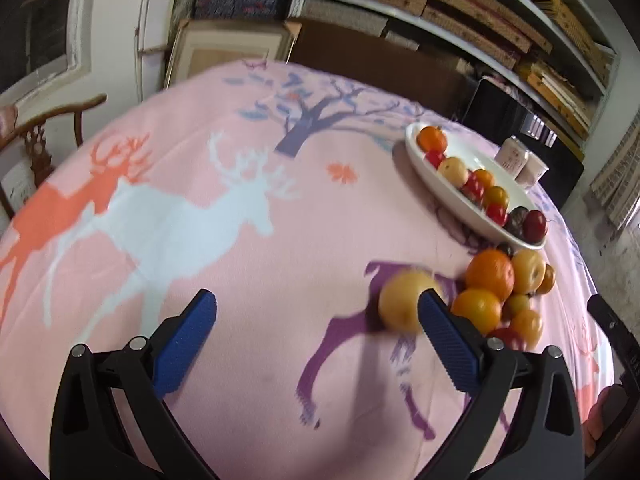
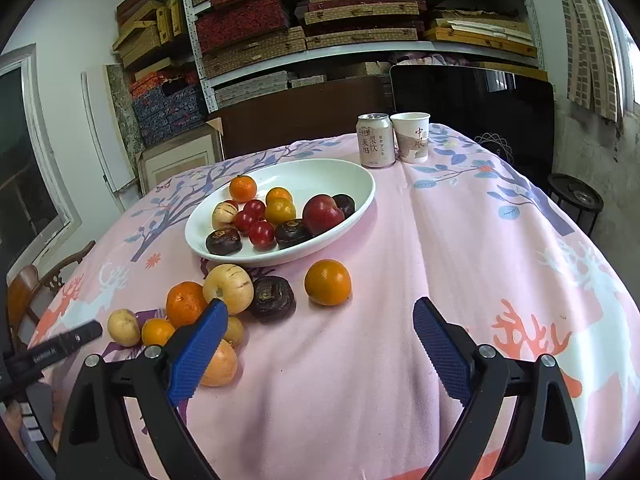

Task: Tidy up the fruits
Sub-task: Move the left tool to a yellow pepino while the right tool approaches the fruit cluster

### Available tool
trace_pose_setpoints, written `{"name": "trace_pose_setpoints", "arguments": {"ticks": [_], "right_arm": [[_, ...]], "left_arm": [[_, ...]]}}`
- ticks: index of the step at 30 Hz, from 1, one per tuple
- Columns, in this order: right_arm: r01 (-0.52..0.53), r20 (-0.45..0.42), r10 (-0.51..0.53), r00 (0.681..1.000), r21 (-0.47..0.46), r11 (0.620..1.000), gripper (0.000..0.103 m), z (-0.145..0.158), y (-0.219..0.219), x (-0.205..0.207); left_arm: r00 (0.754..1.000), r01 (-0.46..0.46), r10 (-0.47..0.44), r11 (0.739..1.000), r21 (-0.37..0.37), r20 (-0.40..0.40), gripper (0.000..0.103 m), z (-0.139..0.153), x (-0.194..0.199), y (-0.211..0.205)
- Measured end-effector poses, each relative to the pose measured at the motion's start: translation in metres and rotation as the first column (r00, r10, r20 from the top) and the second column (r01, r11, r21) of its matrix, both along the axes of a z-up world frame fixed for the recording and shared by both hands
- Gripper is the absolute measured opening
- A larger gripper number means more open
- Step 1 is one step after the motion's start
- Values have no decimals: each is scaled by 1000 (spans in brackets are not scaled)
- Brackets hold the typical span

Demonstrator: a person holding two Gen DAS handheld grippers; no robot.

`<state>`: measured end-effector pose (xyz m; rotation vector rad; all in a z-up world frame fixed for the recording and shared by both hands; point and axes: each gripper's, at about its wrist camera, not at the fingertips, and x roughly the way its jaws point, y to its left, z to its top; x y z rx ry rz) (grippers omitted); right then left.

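Note:
A white oval bowl (image 2: pixel 352 176) holds several fruits: oranges, small red ones, dark ones and a red apple (image 2: pixel 322 209). Loose fruit lies on the pink cloth in front of it: an orange (image 2: pixel 328 282), a pale yellow fruit (image 2: pixel 229 288), a dark fruit (image 2: pixel 273 298) and more at the left. My right gripper (image 2: pixel 320 310) is open above the cloth, just short of the orange. In the left wrist view the bowl (image 1: pixel 466 206) is at the right, with a loose pile of fruit (image 1: pixel 496 280) below it. My left gripper (image 1: pixel 318 298) is open, and a blurred yellow fruit (image 1: pixel 404 304) sits beside its right finger.
A drink can (image 2: pixel 375 141) and a paper cup (image 2: pixel 412 137) stand behind the bowl at the table's far edge. A wooden chair (image 1: pixel 44 136) is at the left. Shelves of boxes (image 2: pixel 360 20) fill the back wall. The left gripper's tip (image 2: pixel 68 340) shows at the right view's left.

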<state>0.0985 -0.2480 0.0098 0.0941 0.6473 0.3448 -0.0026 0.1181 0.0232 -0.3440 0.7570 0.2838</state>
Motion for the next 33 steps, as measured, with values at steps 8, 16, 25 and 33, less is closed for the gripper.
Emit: {"name": "trace_pose_setpoints", "arguments": {"ticks": [8, 16, 25, 33], "right_arm": [[4, -14, -4, 1000, 2, 1000, 95, -1, -1, 1], [-1, -13, 0, 1000, -10, 1000, 95, -2, 1, 0], [3, -21, -4, 1000, -57, 998, 95, -5, 6, 2], [22, -51, -27, 998, -98, 995, 95, -12, 5, 8]], "left_arm": [[990, 143, -142, 986, 90, -17, 99, 4, 1, -31], [968, 196, -182, 978, 67, -170, 99, -19, 21, -40], [984, 136, -129, 989, 52, -125, 99, -15, 8, -27], [982, 120, -109, 991, 63, -153, 99, -18, 14, -26]]}}
